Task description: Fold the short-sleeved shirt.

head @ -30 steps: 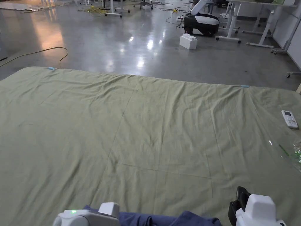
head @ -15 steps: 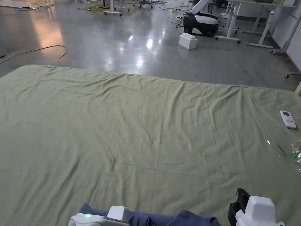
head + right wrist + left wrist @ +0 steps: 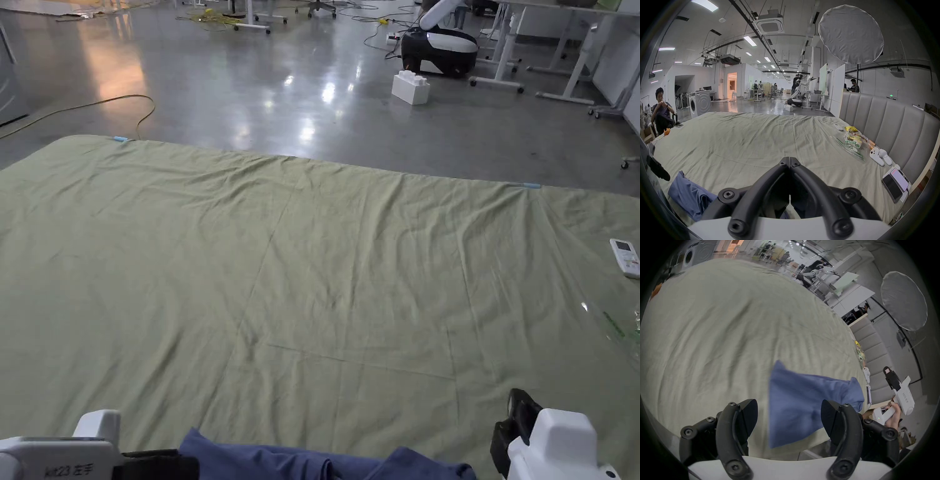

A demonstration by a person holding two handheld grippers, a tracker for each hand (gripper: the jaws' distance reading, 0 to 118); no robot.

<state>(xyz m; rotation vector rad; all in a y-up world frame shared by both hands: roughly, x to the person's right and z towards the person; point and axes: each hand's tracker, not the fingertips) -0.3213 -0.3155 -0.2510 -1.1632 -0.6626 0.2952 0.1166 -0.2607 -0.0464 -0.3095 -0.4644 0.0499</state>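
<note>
At the bottom edge of the head view, the blue short-sleeved shirt (image 3: 312, 461) is lying bunched on the green bedsheet (image 3: 312, 262), the left gripper (image 3: 789, 417) hovering jaws apart, seemingly for a grab, the right gripper (image 3: 789, 164) waiting jaws together, empty.

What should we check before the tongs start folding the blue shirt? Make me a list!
1. Shirt lying flat: not ok. The blue shirt is bunched up at the near edge of the green sheet.
2. Left tongs ready to grab: ok. Its jaws stand wide apart, with the shirt just ahead of them.
3. Right tongs ready to grab: not ok. Its jaws are closed together with nothing between the tips.
4. Room to spread the shirt out: ok. The middle of the sheet is bare.
5. Clutter kept away: ok. The white remote and plastic bag lie far off to the right side.
6. Sleeves and collar found: cannot tell, the shirt is too crumpled.
</note>
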